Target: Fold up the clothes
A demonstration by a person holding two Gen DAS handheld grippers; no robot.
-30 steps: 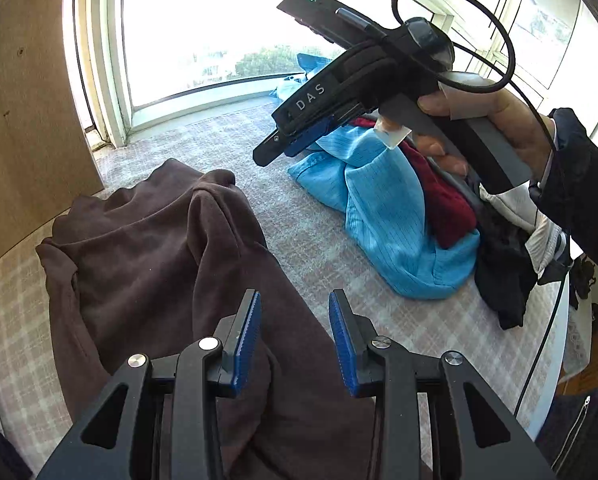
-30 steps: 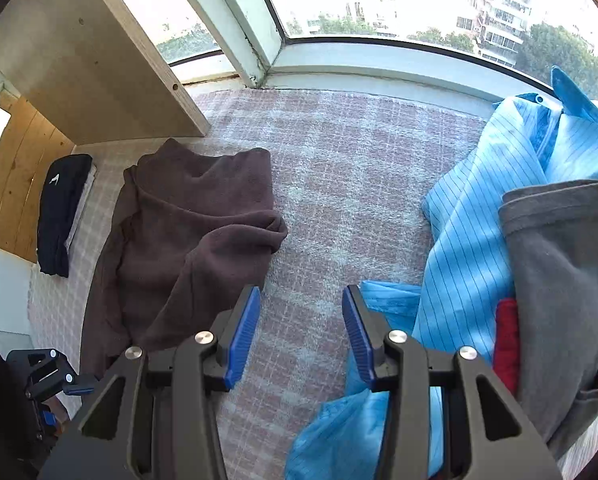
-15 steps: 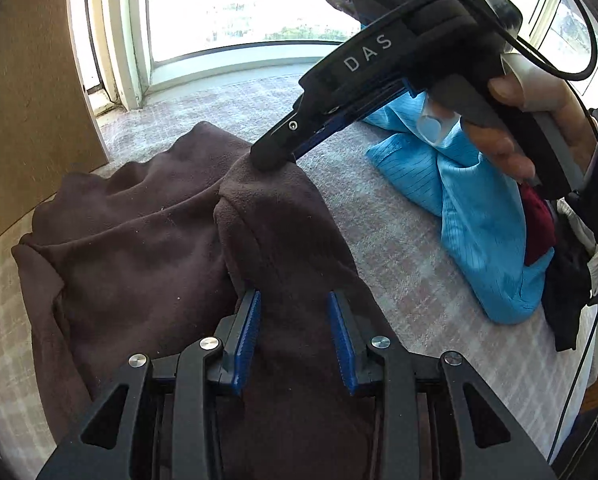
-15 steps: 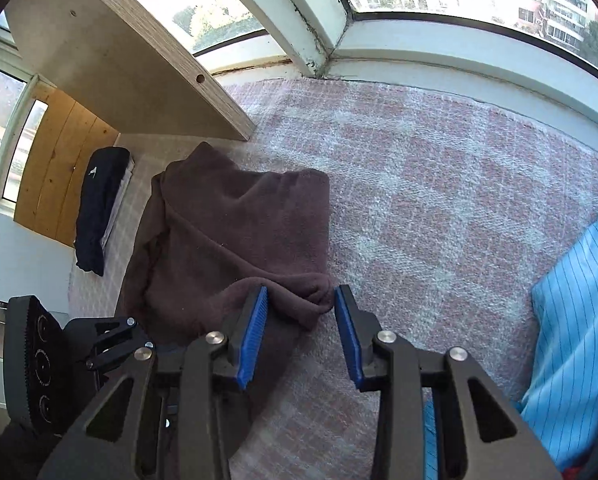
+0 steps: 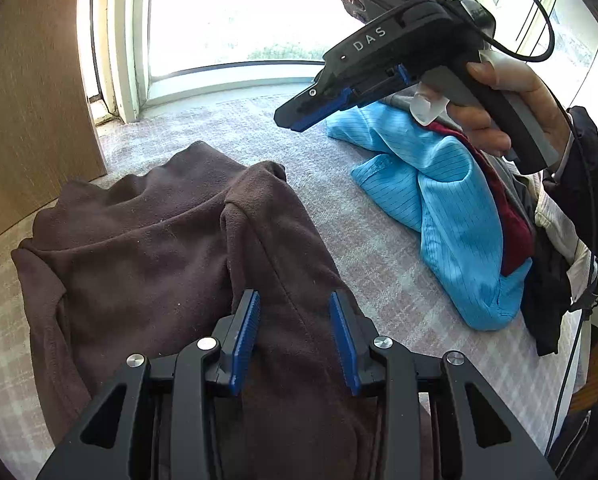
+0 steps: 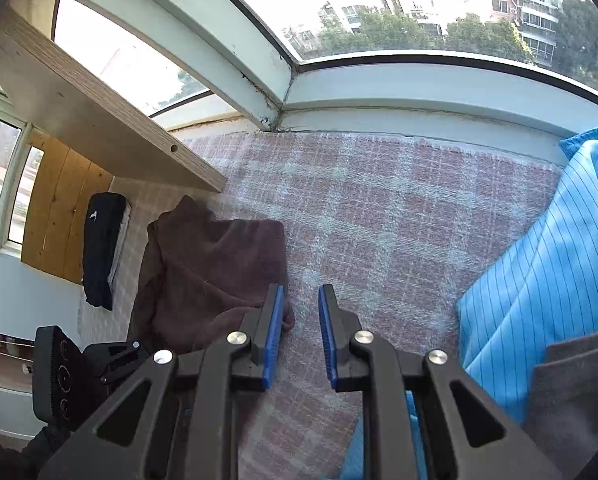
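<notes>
Left wrist view: the left gripper (image 5: 295, 320) is held low over a brown garment (image 5: 171, 248), its blue-padded fingers (image 5: 245, 332) spread apart on either side of a raised fold of the cloth, not closed on it. The brown garment lies rumpled on a pink-and-white checked table (image 5: 339, 208) beside a wooden panel (image 5: 27, 92). The right gripper (image 5: 299, 118), marked "DAS" and held by a hand (image 5: 507, 108) in a dark sleeve, is raised clear of the cloth with nothing between its fingers. Behind it lies a pile of clothes: a blue striped shirt (image 5: 451, 208), a dark red piece (image 5: 511, 220) and darker items. Right wrist view: the right gripper (image 6: 301, 320) has its fingers apart and empty above the table (image 6: 379, 220), just beside the edge of the brown garment (image 6: 211, 264); the blue striped shirt (image 6: 539, 280) lies to the right, a folded dark garment (image 6: 103, 248) far left.
</notes>
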